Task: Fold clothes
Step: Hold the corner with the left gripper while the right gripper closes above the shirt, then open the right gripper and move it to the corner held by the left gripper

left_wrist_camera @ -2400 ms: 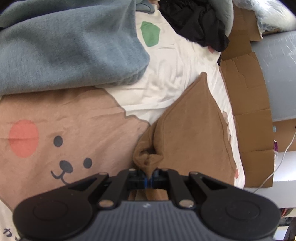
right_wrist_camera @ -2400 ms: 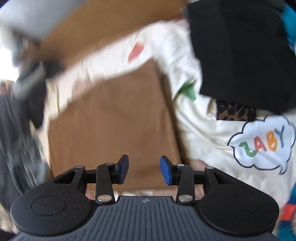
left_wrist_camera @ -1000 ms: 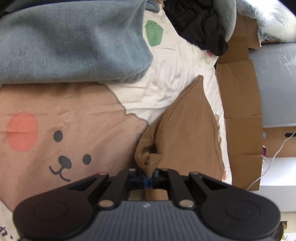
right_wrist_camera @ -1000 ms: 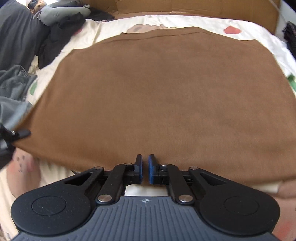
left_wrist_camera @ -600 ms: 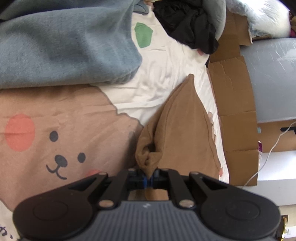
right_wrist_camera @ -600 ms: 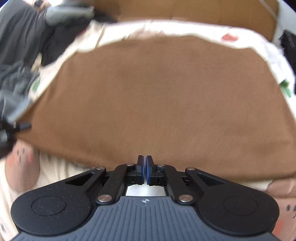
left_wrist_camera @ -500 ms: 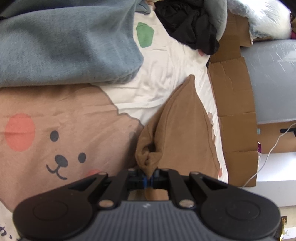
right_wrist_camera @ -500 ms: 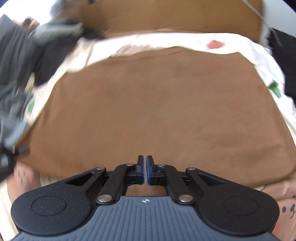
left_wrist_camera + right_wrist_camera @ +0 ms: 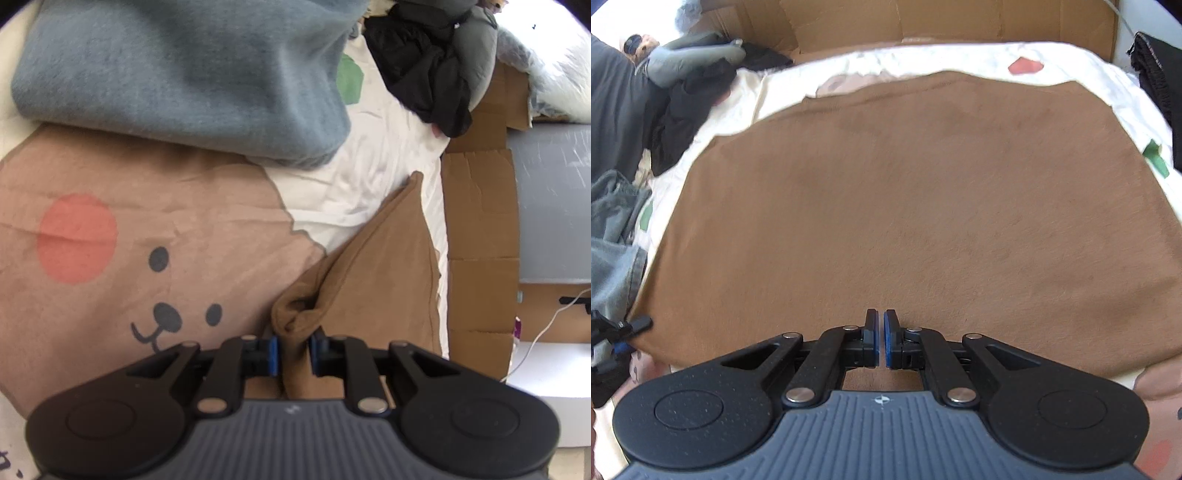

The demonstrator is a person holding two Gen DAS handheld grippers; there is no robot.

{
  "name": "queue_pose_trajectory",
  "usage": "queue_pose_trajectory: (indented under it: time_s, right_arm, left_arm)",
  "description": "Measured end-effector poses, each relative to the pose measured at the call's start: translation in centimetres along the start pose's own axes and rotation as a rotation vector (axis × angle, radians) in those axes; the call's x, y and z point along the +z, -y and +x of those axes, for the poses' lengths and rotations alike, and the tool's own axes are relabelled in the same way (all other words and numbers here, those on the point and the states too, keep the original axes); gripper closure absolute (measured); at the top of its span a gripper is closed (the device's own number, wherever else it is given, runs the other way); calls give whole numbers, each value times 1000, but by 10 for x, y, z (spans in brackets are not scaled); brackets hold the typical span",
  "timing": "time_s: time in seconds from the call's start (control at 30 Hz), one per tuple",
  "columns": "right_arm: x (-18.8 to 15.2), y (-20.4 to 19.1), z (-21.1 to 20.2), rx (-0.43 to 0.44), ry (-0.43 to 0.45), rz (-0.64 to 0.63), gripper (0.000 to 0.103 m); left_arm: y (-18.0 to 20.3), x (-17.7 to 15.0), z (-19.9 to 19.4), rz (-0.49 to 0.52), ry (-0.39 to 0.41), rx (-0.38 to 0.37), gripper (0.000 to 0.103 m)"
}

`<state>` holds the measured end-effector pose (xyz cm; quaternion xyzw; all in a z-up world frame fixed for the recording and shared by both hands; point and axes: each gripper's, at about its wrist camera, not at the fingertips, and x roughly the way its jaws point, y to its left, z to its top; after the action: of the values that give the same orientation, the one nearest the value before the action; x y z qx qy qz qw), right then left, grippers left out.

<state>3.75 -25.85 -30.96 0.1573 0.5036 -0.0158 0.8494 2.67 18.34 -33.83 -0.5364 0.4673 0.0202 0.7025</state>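
Left wrist view: left gripper (image 9: 293, 350) jaws have just been opening; a bunched corner of the brown garment (image 9: 373, 280) sits between the blue pads (image 9: 273, 350) with a slight gap each side, so no firm pinch visible. Garment runs from the jaws up and right in a folded wedge, lying on the bed sheet (image 9: 369, 173), which is white with a big tan bear-face print (image 9: 155, 280) at left. Folded blue-grey sweater (image 9: 177, 74) rests on the sheet above the bear. Black clothing (image 9: 424, 70) is heaped at top right, beside flattened cardboard (image 9: 480, 221) along the bed's right edge.

Right wrist view: right gripper (image 9: 881, 339) jaws nearly together, only a thin slit between the blue pads; cannot tell whether the cloth edge is caught in them. Brown garment (image 9: 905, 206) spreads flat and wide across the sheet (image 9: 783, 85), near edge just at the fingertips. Left gripper (image 9: 617, 328) shows at the garment's far-left corner. Grey clothes (image 9: 613, 240) at left, cardboard (image 9: 923, 18) behind.
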Motion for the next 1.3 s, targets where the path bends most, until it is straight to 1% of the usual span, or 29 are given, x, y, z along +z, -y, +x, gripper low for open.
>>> queue_pose_trajectory:
  time_s: [0.03,0.13,0.27,0.37,0.47,0.63,0.73,0.8,0.87,0.97,1.03,1.07,1.1,1.17,1.3]
  right_arm:
    - [-5,-1,2,0,-13,-1,99]
    - [-20,-8,4,-19,-28,-40,99]
    - [-29,-10,1,-30,-21,-24,98]
    - [-35,-17,-3,-24,-34,-52,98]
    - [-37,-20,-5,-18,-47,-71,99]
    - [-34,-24,-4,-11,-74,-51,100]
    - [-35,-20,-3,-11,-92,-31,98]
    - [-30,-17,-7,4,-102,-13,99]
    - [-23,-17,-19,26,-83,-13,99]
    - [-12,-17,-46,53,-25,-27,98]
    - [-5,-20,-59,70,6,-57,87]
    - [-2,-24,-65,74,22,-86,68]
    - [1,-28,-70,81,37,-114,55]
    - [5,-38,-75,114,54,-167,55]
    - [14,-65,-74,184,53,-247,55]
  left_arm:
    - [1,0,-1,9,-2,-8,94]
    - [12,0,-6,71,-5,-9,96]
    - [30,0,-15,109,-5,-47,97]
    - [48,-2,-19,148,-9,-85,97]
    - [62,-5,-19,180,-24,-105,97]
    - [75,-5,-18,211,-39,-102,97]
    - [77,-5,-17,217,-40,-97,97]
    - [79,-5,-18,217,-40,-95,97]
    - [80,-5,-18,218,-42,-97,97]
    - [84,-6,-20,226,-48,-102,97]
    - [87,-6,-20,238,-53,-98,97]
    - [89,-7,-20,247,-55,-95,97]
    - [92,-7,-21,257,-54,-93,97]
    - [94,-8,-21,252,-57,-108,96]
    - [98,-9,-17,245,-76,-117,96]
